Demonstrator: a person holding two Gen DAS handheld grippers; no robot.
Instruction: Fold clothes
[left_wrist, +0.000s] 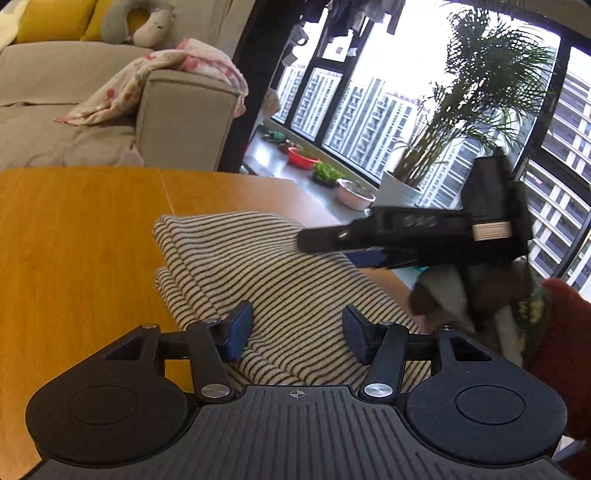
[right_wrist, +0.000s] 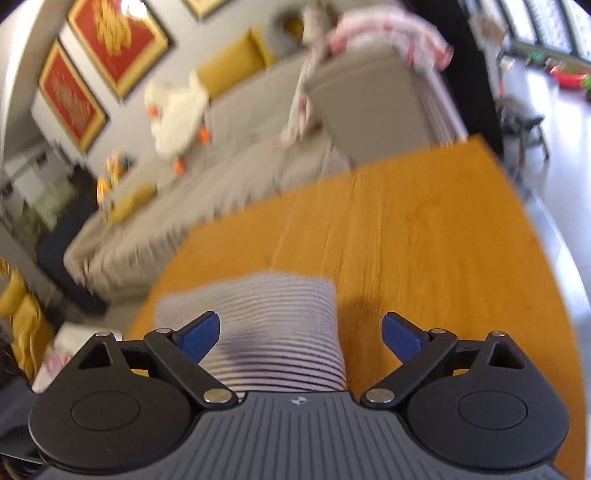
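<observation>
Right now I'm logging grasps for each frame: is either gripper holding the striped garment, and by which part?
Neither. The left gripper and right gripper are both open above the folded striped garment, their fingers closed on no fabric.

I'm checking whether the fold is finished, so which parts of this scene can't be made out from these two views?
- Striped garment, left wrist view: its near edge is hidden under the left claw, its far right part behind the right claw.
- Striped garment, right wrist view: motion blur smears the layers; the near edge is cut off by the claw body.
- Wooden table: cut off by both frames' edges.
</observation>
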